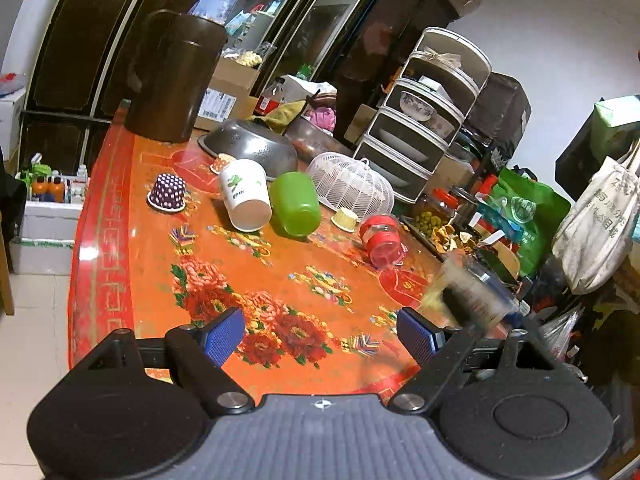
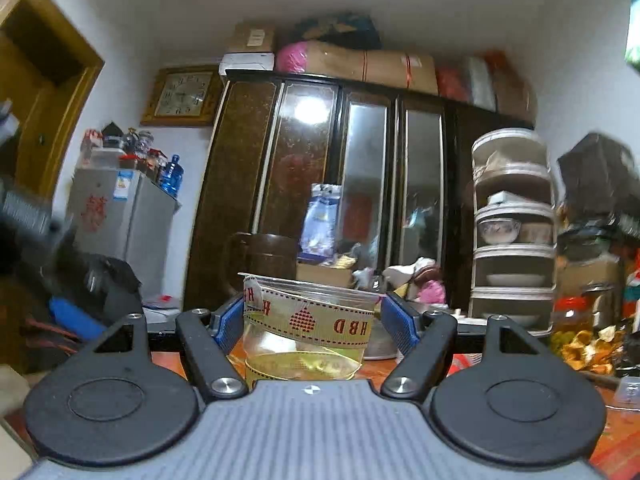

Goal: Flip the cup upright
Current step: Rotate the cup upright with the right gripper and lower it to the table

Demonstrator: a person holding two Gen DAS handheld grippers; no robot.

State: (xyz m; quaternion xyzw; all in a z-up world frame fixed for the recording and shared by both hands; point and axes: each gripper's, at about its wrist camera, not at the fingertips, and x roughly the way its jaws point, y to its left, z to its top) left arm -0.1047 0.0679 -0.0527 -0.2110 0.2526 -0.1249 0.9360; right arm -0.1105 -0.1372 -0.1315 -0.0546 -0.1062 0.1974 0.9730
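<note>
Right gripper [image 2: 310, 320] has its blue fingers [image 2: 226, 322] on either side of a clear plastic cup [image 2: 306, 328]. The left finger sits against the cup wall, but the right one shows a sliver of gap, so I cannot tell whether the grip is made. The cup stands mouth-up over the red tabletop [image 2: 616, 436], wrapped in a cream ribbon printed "HBD", nothing inside but the ribbon's loops showing through. In the left wrist view that same cup [image 1: 468, 292] is a motion-blurred shape near the tabletop's right edge.

Left gripper [image 1: 320, 338] hangs over the floral tabletop [image 1: 280, 272] with its fingers [image 1: 224, 336] spread wide, nothing between them.

Further out: a white paper cup [image 1: 245, 194] lies on its side, open mouth toward the camera, empty. Touching it on the right, a green cup [image 1: 295, 204] lies tipped over. A purple dotted cup [image 1: 167, 191] sits mouth-down to the left. A red jar [image 1: 382, 240] lies on its side to the right. Behind, a steel colander [image 1: 252, 144] is overturned beside a white mesh food cover [image 1: 352, 184]. A dark brown jug [image 1: 172, 76] stands at the far edge.
</note>
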